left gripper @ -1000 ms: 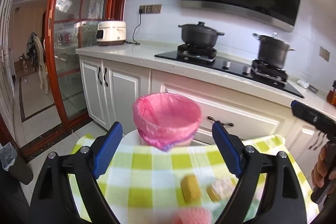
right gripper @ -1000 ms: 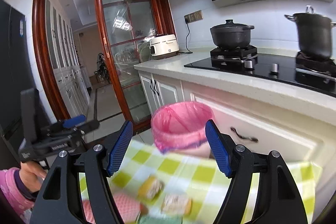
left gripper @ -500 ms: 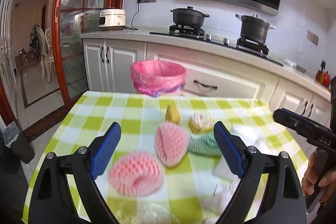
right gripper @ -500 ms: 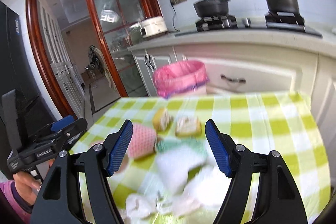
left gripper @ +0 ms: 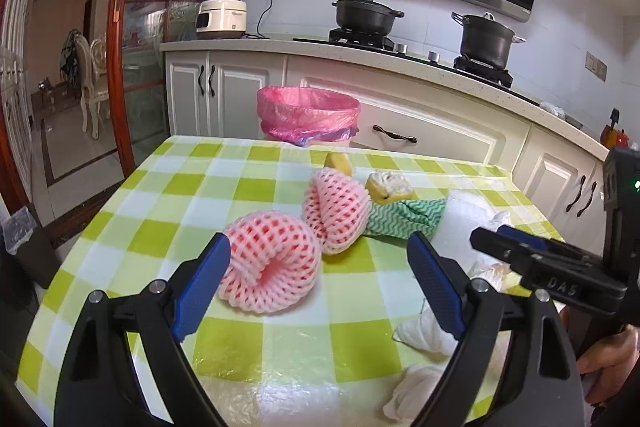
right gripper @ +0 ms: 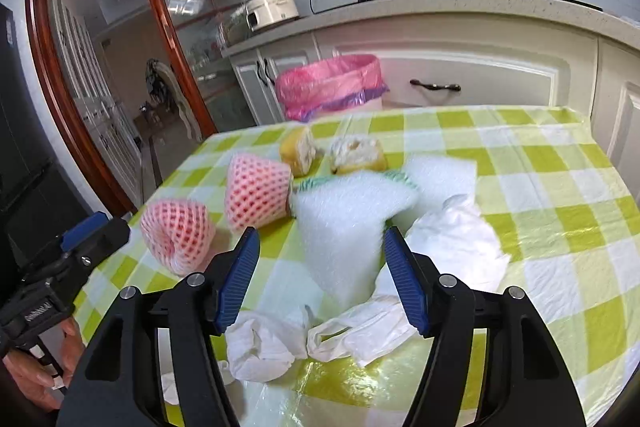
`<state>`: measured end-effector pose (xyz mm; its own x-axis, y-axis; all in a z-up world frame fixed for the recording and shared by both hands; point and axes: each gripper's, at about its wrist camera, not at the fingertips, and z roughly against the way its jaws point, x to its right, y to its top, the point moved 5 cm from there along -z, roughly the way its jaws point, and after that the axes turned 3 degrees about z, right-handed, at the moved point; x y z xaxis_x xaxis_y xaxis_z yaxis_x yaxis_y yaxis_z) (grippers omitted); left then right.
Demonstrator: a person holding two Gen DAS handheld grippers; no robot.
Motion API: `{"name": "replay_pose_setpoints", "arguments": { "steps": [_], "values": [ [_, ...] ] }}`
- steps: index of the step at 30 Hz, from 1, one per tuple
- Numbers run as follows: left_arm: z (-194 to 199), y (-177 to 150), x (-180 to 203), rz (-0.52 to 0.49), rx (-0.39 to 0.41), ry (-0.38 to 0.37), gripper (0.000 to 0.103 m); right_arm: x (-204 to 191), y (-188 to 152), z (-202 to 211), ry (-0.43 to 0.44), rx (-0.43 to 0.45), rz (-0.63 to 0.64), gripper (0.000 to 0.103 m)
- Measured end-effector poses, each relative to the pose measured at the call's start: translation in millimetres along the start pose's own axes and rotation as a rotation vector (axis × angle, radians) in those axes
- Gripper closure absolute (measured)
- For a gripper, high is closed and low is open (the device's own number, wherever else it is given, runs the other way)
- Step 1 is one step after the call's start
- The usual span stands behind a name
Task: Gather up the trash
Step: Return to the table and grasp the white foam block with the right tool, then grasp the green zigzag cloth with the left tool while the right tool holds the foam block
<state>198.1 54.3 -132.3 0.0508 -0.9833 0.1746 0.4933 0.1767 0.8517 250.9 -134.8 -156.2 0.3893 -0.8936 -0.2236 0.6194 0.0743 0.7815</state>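
Ahead, white kitchen cabinets (left gripper: 420,131) run under a counter (left gripper: 360,51) with two black pots. At twelve o'clock a pink-lined bin (left gripper: 308,117) stands behind my checked table (left gripper: 168,195). Trash lies there: white foam sheet (right gripper: 344,223), two pink foam nets, crumpled tissues (right gripper: 452,243). My left gripper (left gripper: 316,287) gapes empty; my right gripper (right gripper: 320,279), just narrowing, brackets the foam untouched.
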Motion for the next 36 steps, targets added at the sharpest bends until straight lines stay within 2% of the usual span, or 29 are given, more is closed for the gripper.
{"name": "replay_pose_setpoints", "arguments": {
  "steps": [7, 18, 20, 22, 25, 31, 36],
  "values": [
    [-10.1, 5.7, -10.3, 0.008, 0.011, 0.006, 0.017, -4.7, 1.1, -17.7, -0.053, -0.010, 0.017, 0.042],
    [-22.9, 5.9, -15.7, -0.005, -0.005, 0.014, 0.017, 5.9, 3.1, -50.6, -0.119, -0.073, -0.006, 0.042],
    [-22.4, 5.3, -15.6, -0.002, -0.006, 0.014, 0.017, 5.8, 4.2, -52.4, -0.116, -0.072, -0.002, 0.042],
    [-21.8, 5.4, -14.7, -0.004, -0.007, 0.016, 0.017, 6.9, 3.9, -53.8, -0.102, -0.077, 0.001, 0.054],
    [-21.7, 5.5, -12.8, -0.012, -0.008, 0.018, 0.017, 8.4, 4.0, -46.9, -0.070, -0.050, -0.006, 0.058],
    [-23.2, 5.8, -3.8, -0.025, -0.014, 0.018, 0.017, 6.4, 7.7, -11.4, 0.030, 0.030, -0.016, 0.059],
    [-27.6, 7.7, 10.2, -0.038, -0.022, 0.006, 0.017, 9.3, 15.3, 21.3, 0.056, 0.097, -0.007, 0.059]
  ]
}}
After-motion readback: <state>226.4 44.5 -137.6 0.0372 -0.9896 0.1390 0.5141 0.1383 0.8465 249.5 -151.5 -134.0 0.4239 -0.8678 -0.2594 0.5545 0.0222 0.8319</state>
